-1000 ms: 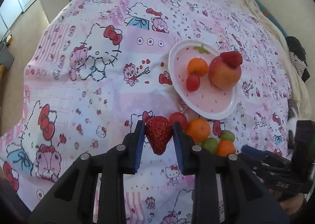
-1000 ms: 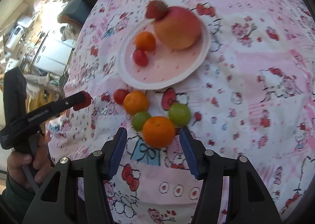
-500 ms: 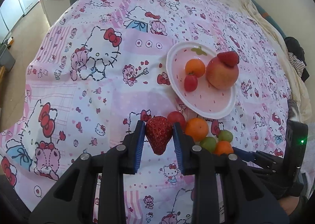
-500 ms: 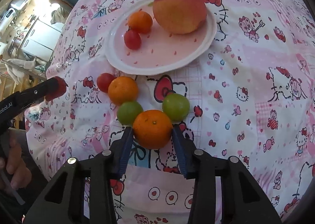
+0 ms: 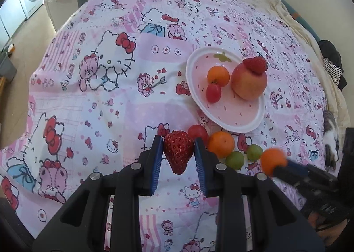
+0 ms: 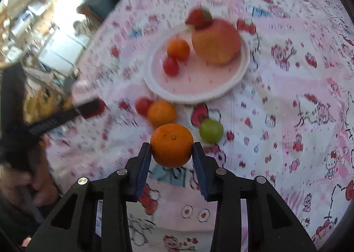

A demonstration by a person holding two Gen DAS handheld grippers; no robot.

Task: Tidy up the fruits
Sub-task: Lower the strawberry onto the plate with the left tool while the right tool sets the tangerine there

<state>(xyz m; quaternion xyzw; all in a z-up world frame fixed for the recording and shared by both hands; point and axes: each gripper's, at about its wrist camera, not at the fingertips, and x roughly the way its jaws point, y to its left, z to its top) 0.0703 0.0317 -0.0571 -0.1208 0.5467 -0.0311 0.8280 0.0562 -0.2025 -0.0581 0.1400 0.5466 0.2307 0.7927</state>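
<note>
A: What does the left gripper (image 5: pixel 178 154) have?

B: A strawberry (image 5: pixel 178 154), pinched between its 2 blue pads at lower centre of the left view, tip pointing down, above the cloth (image 5: pixel 106 101).

A: And the right gripper (image 6: pixel 171 154)?

B: Its jaws have just been closing and now clamp a mandarin (image 6: pixel 171 144), low and centre in the right view. In the left view that fruit is a blurred orange ball at lower right.

A: Where is the rest of the fruit?

B: The plate (image 5: pixel 261 117) sits right of centre in the left view. On it are 1 peach (image 5: pixel 249 85) with a second strawberry (image 5: pixel 255 65) leaning on top, a small orange (image 5: pixel 218 75) and a cherry tomato (image 5: pixel 213 93) touching it.

A: Anything loose on the cloth?

B: Just below the plate: 1 tomato (image 5: pixel 197 132), 1 orange (image 5: pixel 220 144) beside it and 2 green grapes (image 5: pixel 235 159), all near the held strawberry. The right view shows only 1 grape, just right of the mandarin.

A: Is the right view sharp?

B: No, it is smeared, most at its left edge, where the other gripper and a hand (image 6: pixel 33 185) show.
</note>
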